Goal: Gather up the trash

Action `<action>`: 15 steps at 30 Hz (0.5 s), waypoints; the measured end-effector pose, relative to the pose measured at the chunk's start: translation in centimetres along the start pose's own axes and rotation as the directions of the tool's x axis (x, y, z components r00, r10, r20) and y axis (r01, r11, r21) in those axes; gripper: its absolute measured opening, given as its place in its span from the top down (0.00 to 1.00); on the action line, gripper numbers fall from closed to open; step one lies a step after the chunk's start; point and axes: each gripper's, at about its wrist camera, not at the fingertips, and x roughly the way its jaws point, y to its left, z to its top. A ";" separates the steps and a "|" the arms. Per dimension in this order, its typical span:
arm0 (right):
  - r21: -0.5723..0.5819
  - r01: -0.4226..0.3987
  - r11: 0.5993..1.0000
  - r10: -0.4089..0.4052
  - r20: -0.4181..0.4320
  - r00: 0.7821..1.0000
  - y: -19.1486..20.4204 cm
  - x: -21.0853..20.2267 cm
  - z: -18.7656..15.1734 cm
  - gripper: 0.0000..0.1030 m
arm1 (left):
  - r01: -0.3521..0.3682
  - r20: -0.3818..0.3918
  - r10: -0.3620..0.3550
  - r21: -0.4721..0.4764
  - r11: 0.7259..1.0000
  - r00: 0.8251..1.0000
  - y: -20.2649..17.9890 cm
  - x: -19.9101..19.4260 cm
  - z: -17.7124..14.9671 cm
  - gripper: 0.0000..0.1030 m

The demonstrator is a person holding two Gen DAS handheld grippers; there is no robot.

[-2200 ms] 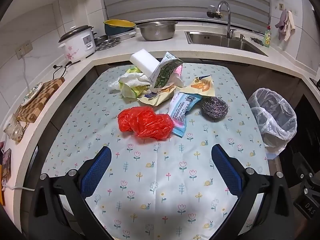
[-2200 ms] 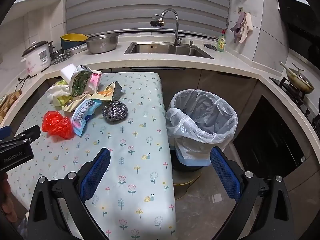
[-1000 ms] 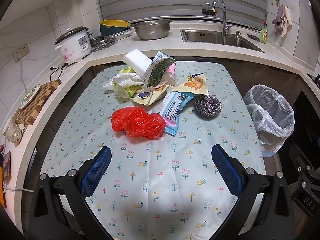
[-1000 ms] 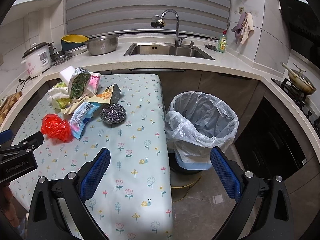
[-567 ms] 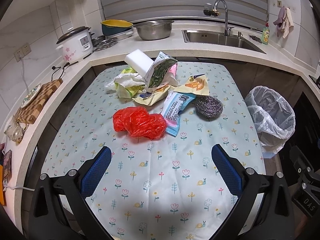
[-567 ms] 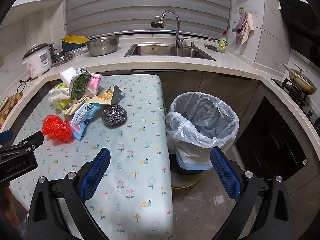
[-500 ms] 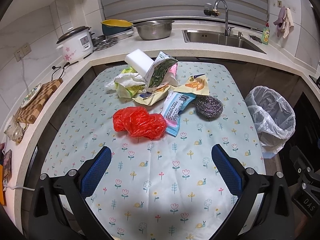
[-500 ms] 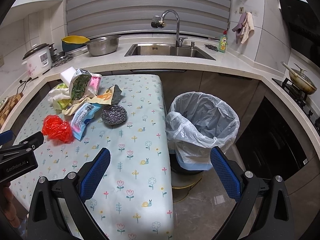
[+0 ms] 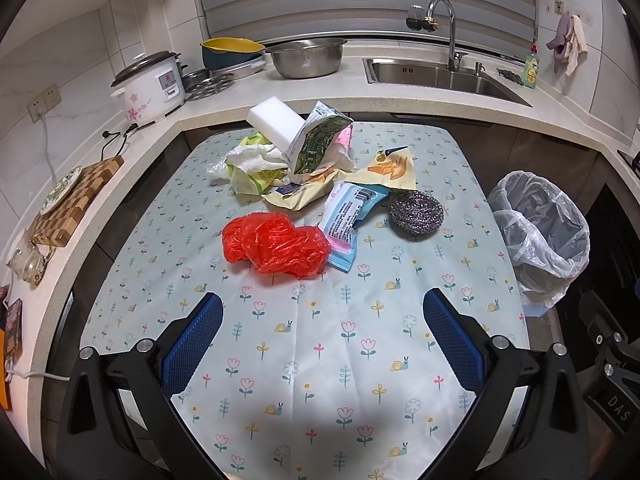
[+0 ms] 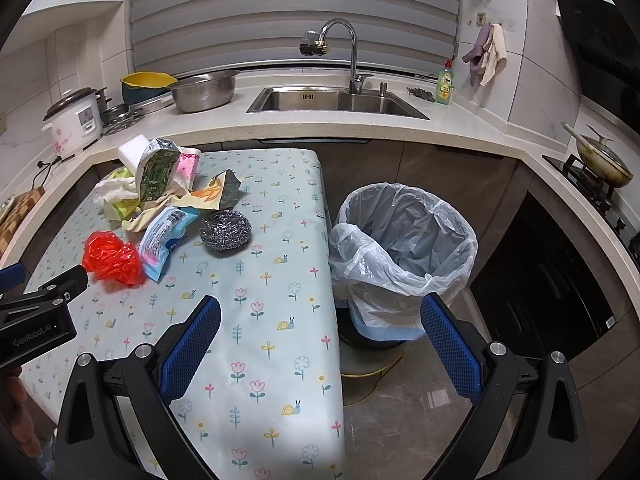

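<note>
Table (image 9: 360, 360): sat a touch nearer than a second before; nothing collected yet.
Bin (image 10: 404, 240): empty liner, just beside the table's right edge; only the right view showed inside.
Trash pile (image 9: 304, 160): untouched mid-table; red bag (image 9: 276, 246) nearest.
Left gripper (image 9: 322, 340): jaws wide apart, empty, above the cloth.
Right gripper (image 10: 320, 344): likewise apart, empty.

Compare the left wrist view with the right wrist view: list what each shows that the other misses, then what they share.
Only the left wrist view shows the whole chequered cutting board with a plate on it.

Only the right wrist view shows the frying pan on the stove, and floor beside the table.

Both show the red plastic bag, steel scourer, wrapper pile, lined trash bin, sink and rice cooker. Both grippers are open and empty.
</note>
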 end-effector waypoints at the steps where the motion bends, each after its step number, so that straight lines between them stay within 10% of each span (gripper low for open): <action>1: -0.001 0.001 1.000 -0.001 0.001 1.000 0.0 0.0 0.0 0.07 | 0.000 0.000 0.000 0.001 1.000 1.000 0.0 0.0 0.0 0.07; 15: 0.003 -0.006 1.000 0.006 0.000 1.000 0.0 -0.1 0.0 0.07 | -0.001 -0.003 0.001 0.000 1.000 1.000 -0.3 0.0 0.0 0.07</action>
